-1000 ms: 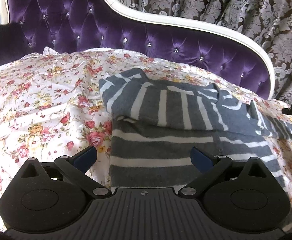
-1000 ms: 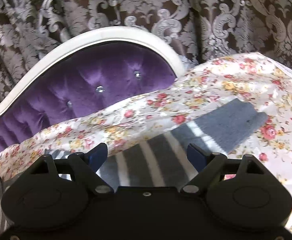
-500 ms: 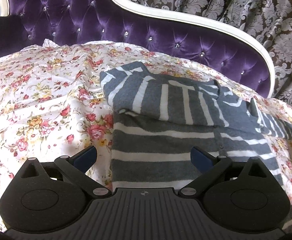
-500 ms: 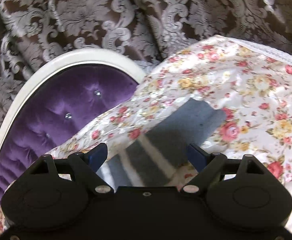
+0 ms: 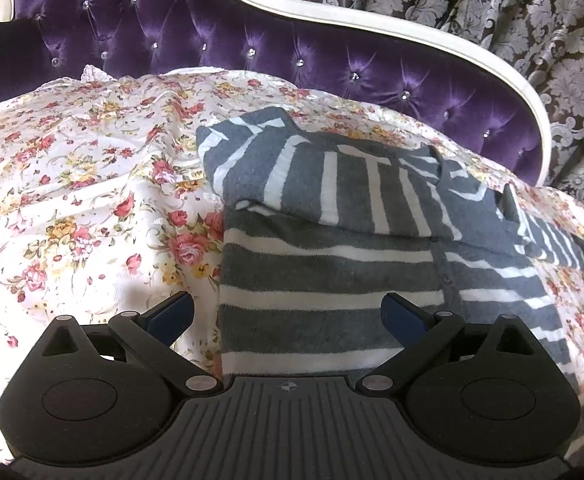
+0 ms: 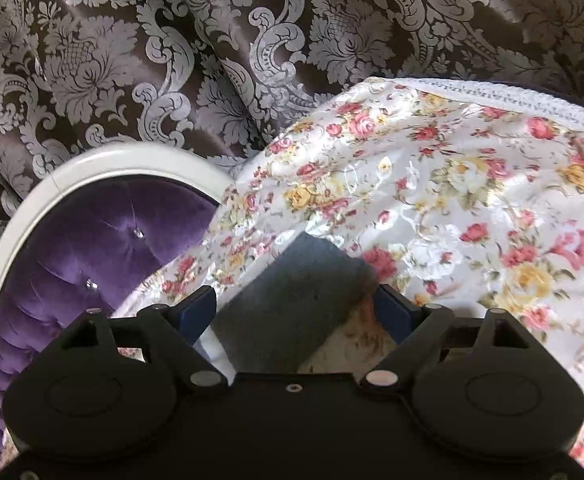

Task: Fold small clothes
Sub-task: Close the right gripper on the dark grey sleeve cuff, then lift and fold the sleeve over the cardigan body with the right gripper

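Under the right tongs (image 6: 294, 314), the sweater (image 6: 292, 308) sleeve's striped part is hidden.

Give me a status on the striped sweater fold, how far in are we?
Done: one sleeve of the striped sweater is folded across its upper body on the floral sheet. In hand: the right gripper, open, straddles the other sleeve's grey cuff, not yet gripped. The left gripper hovers open above the hem. Left: bring that sleeve in, then fold the body, which lies at full length.
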`<state>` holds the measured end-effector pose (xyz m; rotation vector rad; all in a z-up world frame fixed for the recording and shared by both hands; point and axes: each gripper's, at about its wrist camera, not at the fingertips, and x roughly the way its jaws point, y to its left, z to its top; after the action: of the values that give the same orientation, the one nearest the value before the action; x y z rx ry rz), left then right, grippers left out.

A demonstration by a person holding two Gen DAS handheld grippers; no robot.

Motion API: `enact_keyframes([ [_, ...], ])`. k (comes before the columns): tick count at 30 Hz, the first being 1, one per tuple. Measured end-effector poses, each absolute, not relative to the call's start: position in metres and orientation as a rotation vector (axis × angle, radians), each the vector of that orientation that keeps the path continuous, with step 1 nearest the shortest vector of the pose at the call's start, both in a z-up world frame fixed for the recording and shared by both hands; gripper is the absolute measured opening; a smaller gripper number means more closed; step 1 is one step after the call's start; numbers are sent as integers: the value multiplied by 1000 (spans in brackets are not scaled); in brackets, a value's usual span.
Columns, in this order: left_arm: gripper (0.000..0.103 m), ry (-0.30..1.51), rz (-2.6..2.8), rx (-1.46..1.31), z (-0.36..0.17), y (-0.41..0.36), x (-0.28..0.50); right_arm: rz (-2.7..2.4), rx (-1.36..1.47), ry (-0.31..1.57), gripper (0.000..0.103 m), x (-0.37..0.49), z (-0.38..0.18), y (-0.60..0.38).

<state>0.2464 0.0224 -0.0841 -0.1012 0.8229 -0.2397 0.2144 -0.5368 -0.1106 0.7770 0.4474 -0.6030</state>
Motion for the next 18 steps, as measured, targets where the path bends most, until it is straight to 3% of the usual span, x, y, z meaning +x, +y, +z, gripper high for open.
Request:
enact_keyframes([
  [4, 101, 826, -240, -116, -83, 23, 247, -581, 767, 436, 80, 216, -113, -536],
  [7, 101, 822, -237, -120, -81, 23, 248, -565, 756, 444, 67, 220, -114, -536],
  [9, 101, 821, -236, -120, -80, 22, 247, -555, 740, 459, 48, 223, -115, -535],
  [10, 101, 821, -239, -123, -80, 22, 247, -551, 728, 476, 17, 226, -117, -534],
  [18, 101, 827, -246, -139, -75, 26, 246, -526, 613, 452, 19, 236, -91, -499],
])
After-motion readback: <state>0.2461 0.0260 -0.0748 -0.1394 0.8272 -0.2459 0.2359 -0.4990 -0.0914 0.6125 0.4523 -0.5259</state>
